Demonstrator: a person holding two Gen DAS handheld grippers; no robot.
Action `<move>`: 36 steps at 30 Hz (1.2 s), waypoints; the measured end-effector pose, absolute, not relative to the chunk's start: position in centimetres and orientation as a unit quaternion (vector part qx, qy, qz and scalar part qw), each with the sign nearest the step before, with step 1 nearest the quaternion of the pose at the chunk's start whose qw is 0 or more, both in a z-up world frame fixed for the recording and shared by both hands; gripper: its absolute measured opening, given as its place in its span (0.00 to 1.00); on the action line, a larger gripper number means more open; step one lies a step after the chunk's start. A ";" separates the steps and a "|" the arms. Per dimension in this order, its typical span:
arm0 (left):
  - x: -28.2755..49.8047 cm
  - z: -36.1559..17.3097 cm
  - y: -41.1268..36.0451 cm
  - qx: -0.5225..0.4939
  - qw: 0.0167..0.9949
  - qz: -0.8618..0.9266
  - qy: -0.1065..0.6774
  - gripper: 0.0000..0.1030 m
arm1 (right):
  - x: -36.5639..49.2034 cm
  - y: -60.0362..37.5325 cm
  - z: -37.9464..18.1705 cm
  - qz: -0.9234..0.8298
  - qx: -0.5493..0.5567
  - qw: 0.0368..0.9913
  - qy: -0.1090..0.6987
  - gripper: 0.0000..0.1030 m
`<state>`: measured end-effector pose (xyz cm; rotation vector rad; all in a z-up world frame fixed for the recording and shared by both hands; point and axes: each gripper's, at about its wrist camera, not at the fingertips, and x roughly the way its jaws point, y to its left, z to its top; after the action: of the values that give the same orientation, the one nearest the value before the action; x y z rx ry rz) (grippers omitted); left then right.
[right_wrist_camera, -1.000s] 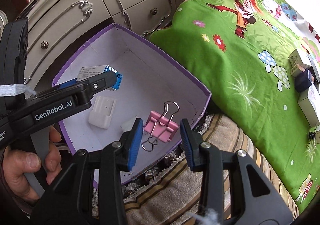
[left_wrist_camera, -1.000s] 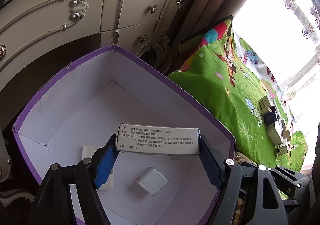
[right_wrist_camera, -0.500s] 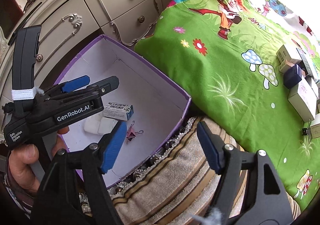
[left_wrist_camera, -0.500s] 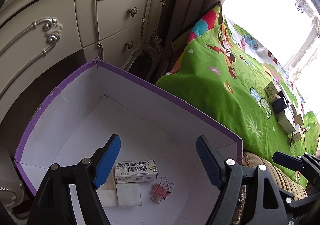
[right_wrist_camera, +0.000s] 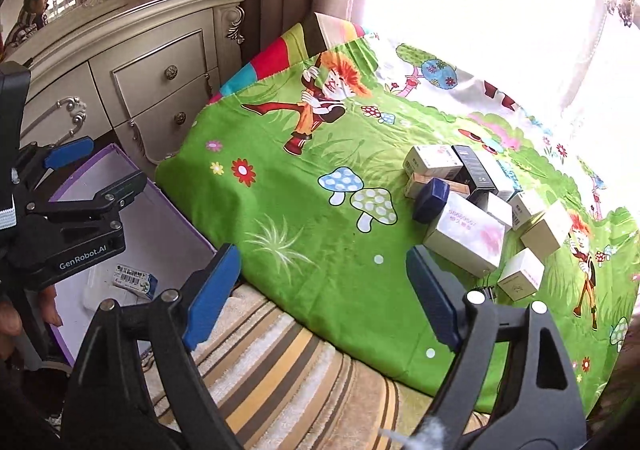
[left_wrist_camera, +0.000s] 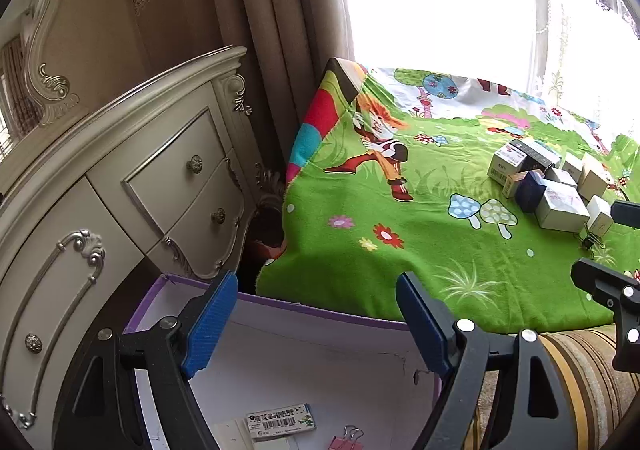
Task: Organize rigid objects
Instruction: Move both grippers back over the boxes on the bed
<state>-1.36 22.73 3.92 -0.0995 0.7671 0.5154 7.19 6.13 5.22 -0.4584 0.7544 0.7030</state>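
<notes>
Purple-rimmed card box [left_wrist_camera: 304,308], rectangular

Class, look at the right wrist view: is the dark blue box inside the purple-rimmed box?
No. The dark blue box sits on the green blanket among the other small boxes, well apart from the purple-rimmed box.
</notes>
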 end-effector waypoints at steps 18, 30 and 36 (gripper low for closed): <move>5.3 4.5 15.0 -0.096 0.900 0.115 0.410 0.80 | 18.6 -8.7 2.4 0.229 -0.065 0.863 0.445 0.85; 11.6 2.8 7.6 -0.109 0.878 -0.011 0.466 0.79 | 23.5 -11.3 -0.3 0.201 -0.038 0.853 0.481 0.85; 15.7 0.2 3.8 -0.125 0.848 -0.052 0.512 0.77 | 25.0 -12.5 0.0 0.187 -0.013 0.859 0.476 0.85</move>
<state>15.73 3.84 0.18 -0.2633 1.0784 -0.1091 24.96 -12.46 -0.03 -0.0277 0.9995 0.3920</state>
